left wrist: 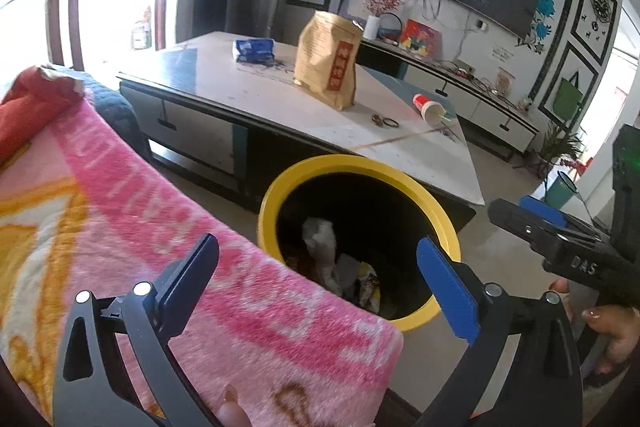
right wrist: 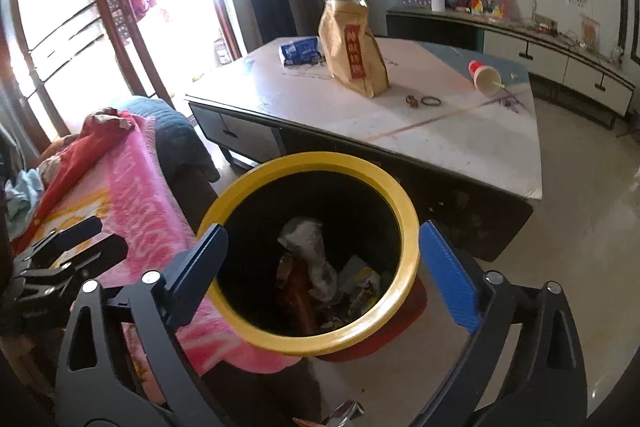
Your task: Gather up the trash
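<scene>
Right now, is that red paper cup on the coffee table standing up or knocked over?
Knocked over. The red paper cup lies on its side on the coffee table, open mouth facing the camera, straw sticking out.

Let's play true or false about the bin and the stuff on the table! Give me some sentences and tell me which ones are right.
1. The trash bin has a yellow rim. True.
2. The bin is empty. False: crumpled paper and wrappers lie inside.
3. The brown paper bag stands upright on the coffee table. True.
4. The red paper cup stands upright. False: it lies on its side.
5. The right gripper holds trash. False: it is open and holds nothing.
</scene>
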Demonstrator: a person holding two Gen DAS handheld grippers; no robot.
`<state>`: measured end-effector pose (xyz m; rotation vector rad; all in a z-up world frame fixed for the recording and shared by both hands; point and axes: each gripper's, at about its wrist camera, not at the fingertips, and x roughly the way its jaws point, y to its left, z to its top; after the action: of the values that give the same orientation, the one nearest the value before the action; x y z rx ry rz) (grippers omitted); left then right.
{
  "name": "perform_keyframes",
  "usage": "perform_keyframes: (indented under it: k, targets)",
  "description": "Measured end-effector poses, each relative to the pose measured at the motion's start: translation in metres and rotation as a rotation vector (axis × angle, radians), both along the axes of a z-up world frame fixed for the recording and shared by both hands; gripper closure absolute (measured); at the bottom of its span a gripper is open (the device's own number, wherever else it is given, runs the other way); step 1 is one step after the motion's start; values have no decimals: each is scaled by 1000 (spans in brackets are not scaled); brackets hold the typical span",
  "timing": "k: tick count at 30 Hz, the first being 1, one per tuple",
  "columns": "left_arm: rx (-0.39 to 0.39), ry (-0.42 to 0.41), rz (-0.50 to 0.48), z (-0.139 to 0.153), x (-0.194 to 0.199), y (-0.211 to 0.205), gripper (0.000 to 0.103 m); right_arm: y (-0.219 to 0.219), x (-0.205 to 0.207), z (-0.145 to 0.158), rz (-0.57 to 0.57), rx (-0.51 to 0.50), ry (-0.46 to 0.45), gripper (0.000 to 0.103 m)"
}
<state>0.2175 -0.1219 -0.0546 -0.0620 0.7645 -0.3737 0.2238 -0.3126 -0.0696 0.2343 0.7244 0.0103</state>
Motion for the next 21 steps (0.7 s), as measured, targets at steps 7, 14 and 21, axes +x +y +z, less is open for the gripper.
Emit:
perform_keyframes:
  k: [7,14,21]
  targets:
    - [19,-41,86,22,-25,29,7,22,-22,19,22,-44,-50,11]
    - [44,-100,170,40,-54,57,7,47,-43,24,53,-46,-71,11]
    - [71,-152,253,46,-85,84,7,84,-70,29,93,-56,-133,11]
